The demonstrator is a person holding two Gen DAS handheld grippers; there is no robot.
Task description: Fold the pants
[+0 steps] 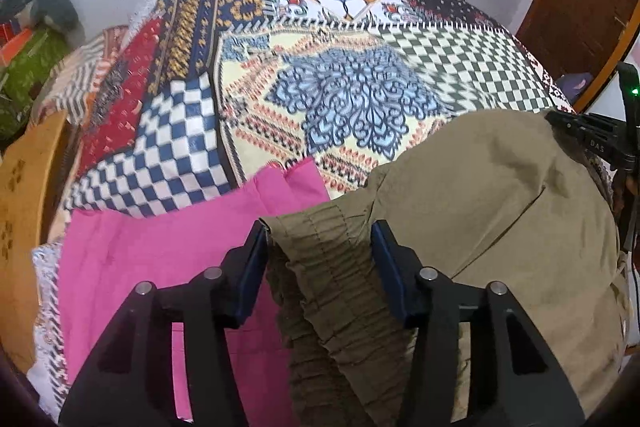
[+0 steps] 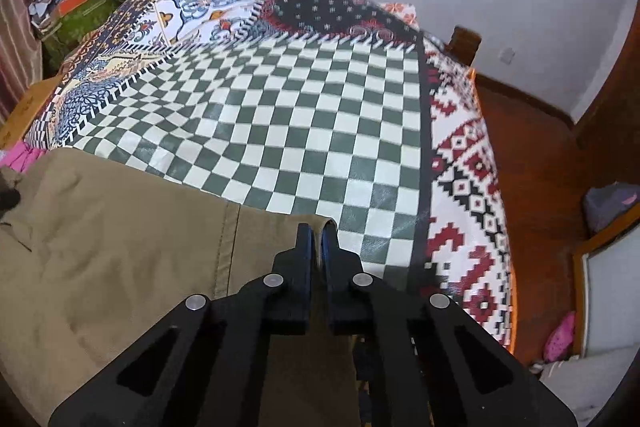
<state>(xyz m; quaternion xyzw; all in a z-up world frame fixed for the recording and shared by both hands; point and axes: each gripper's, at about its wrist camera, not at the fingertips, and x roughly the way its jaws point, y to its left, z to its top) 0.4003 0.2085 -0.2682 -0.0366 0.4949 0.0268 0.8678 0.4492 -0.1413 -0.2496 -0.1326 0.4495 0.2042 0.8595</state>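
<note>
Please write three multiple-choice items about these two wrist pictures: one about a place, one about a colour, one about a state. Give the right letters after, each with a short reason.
1. Where does the bright pink cloth lie, in the left wrist view?
A. left of the olive-khaki cotton pants
B. on top of them
C. on the floor

2. What colour are the checks of the patterned bedspread just beyond the right gripper?
A. red and yellow
B. dark green and white
C. pink and black

3. How stands the right gripper?
A. wide open
B. shut on the pants' edge
C. out of view

Answers: 1 A, the pink lies beside the pants' gathered waistband, on the left. 2 B, green and white squares fill that part. 3 B, its fingers meet with khaki cloth pinched between them.
</note>
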